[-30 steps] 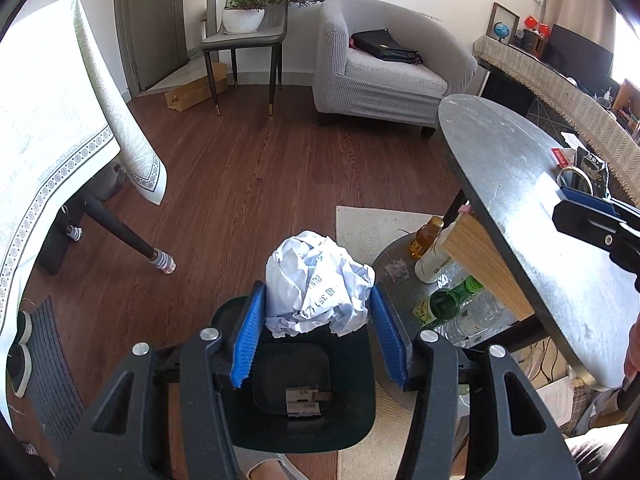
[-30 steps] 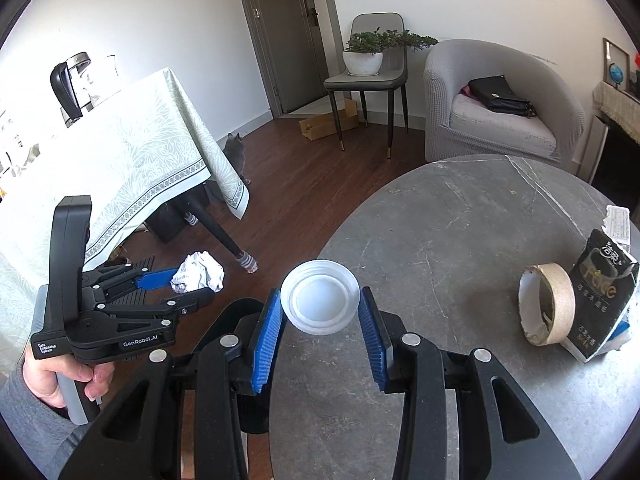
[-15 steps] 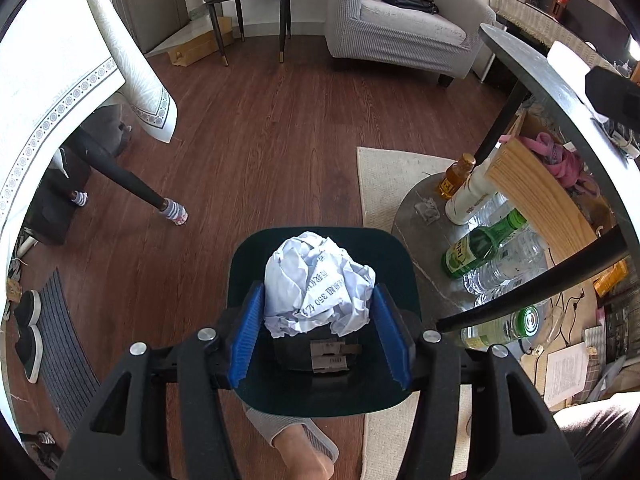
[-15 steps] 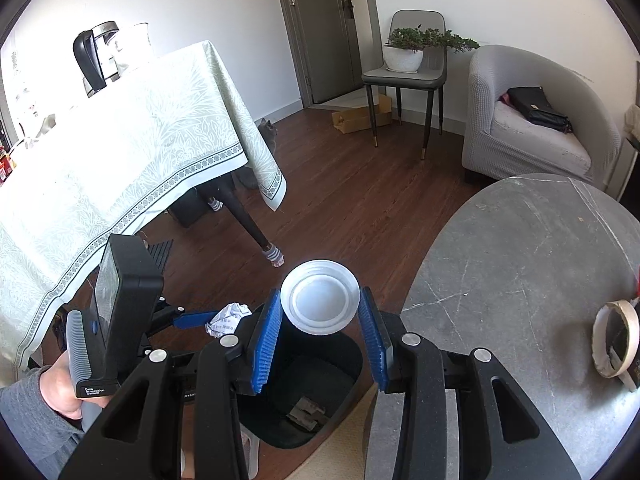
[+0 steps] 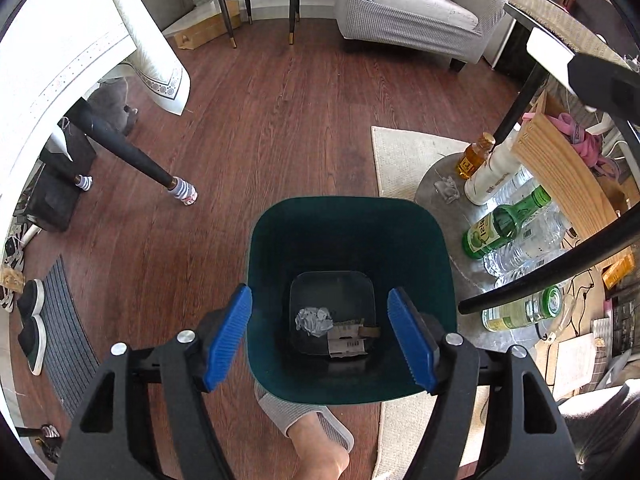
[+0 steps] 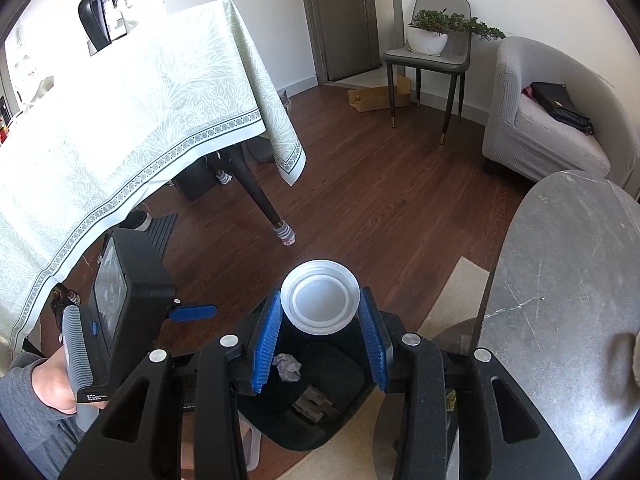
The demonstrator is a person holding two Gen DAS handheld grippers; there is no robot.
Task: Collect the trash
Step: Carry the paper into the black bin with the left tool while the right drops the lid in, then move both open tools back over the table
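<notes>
A dark green bin (image 5: 348,216) stands on the floor right below my left gripper (image 5: 318,296). Its jaws are opening and nothing is between them. A crumpled paper ball (image 5: 314,320) lies at the bottom of the bin beside some cardboard scraps (image 5: 348,340). In the right wrist view my right gripper (image 6: 320,312) is shut on a white round plastic container (image 6: 319,300), held above the same bin (image 6: 332,420). The paper ball (image 6: 288,366) shows below it. One blue finger (image 6: 192,313) of the left gripper reaches in from the left.
A round grey table (image 6: 568,280) is at the right, with several bottles (image 5: 500,232) on a low shelf beneath. A person's slippered foot (image 5: 308,424) touches the bin's near side. A cloth-covered table (image 6: 120,120) and its leg (image 5: 132,156) stand to the left, on wooden floor.
The left gripper sank over the bin, opened and let the paper ball drop inside. The right gripper carried the white container off the grey table to above the bin.
</notes>
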